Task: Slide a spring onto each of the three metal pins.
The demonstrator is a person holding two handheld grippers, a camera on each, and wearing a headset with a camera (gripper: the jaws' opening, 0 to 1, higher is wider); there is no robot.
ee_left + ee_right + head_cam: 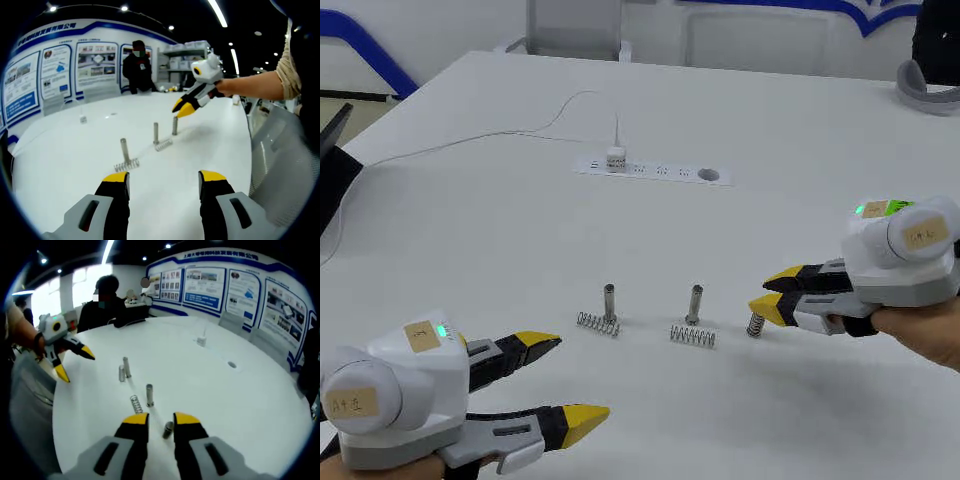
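Seemingly 1 pin (755, 324), near the right gripper (760, 292) with its fingers open, wears its spring, while 2 springs (598, 323) lie on the table (470, 250) beside bare pins (609, 298); the left gripper (575, 378) gapes, empty.

Pins stand in a row on the surface (470, 250): left pin (609, 298), middle pin (695, 303), right pin (756, 324). Left spring (598, 323) lies just in front of the left pin, middle spring (692, 336) just in front of the middle pin. Power strip (650, 170) sits well behind them.
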